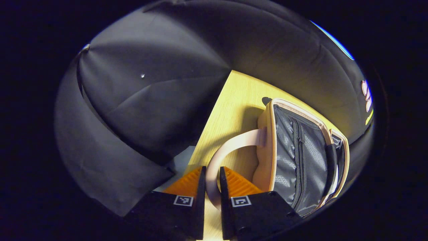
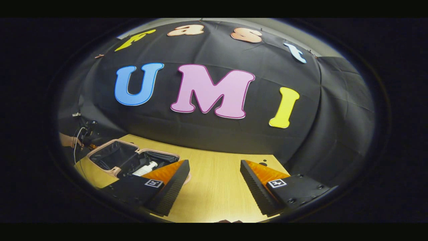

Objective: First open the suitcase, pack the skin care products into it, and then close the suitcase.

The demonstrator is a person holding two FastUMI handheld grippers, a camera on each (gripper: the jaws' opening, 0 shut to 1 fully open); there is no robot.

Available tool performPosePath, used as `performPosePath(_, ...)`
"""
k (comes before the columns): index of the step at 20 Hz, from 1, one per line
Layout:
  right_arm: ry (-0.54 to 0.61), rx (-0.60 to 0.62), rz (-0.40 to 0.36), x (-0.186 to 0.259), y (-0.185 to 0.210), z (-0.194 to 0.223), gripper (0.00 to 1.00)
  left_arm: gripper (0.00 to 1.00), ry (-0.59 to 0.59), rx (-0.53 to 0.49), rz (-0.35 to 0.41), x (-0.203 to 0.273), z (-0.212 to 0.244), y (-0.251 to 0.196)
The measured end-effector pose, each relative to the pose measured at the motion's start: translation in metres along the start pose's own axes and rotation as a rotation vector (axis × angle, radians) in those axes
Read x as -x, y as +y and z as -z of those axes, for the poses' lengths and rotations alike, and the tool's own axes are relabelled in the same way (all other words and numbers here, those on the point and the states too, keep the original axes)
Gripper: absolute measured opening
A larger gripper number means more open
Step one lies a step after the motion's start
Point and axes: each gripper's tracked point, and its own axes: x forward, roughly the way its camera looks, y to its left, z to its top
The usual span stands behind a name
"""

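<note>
In the left gripper view my left gripper [image 1: 211, 172] is shut on the pale pink handle [image 1: 230, 144] of the suitcase, and the strap arcs from between the fingers to the case's side. The suitcase [image 1: 264, 157] stands open, and its grey lining [image 1: 287, 150] with a zip faces me. In the right gripper view the suitcase [image 2: 115, 171] lies open at the far left of the table, with a white bottle [image 2: 145, 168] inside its dark lined half. My right gripper [image 2: 214, 164] hangs open over bare tabletop to the right of the case, holding nothing.
The light wooden table [image 2: 214, 190] ends at the black cloth wall behind it. A hand [image 2: 67, 140] holds the other gripper [image 2: 87, 134] at the suitcase's far left. In the left gripper view the table's edge [image 1: 207, 124] runs along the black cloth.
</note>
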Motion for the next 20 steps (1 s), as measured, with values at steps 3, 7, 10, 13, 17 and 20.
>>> performPosePath(3,0.001,0.003,0.005,0.000,-0.002,0.002,0.97,0.18,-0.055,-0.019,-0.028,0.012,-0.013,-0.002)
performPosePath(7,-0.021,-0.016,0.001,0.002,0.002,-0.003,0.97,0.12,-0.153,-0.082,-0.035,0.053,-0.044,-0.016)
performPosePath(10,-0.027,-0.016,-0.010,0.001,0.005,-0.003,0.97,0.11,-0.245,-0.148,-0.027,0.094,-0.070,-0.036)
performPosePath(13,-0.043,-0.028,-0.019,0.004,0.006,-0.008,0.97,0.10,-0.345,-0.231,0.025,0.167,-0.101,-0.090)
performPosePath(17,-0.053,-0.036,-0.016,0.011,-0.005,-0.009,0.97,0.10,-0.441,-0.297,0.148,0.259,-0.129,-0.168)
performPosePath(20,-0.054,-0.047,0.009,0.018,-0.024,-0.008,0.97,0.10,-0.476,-0.326,0.243,0.284,-0.119,-0.247)
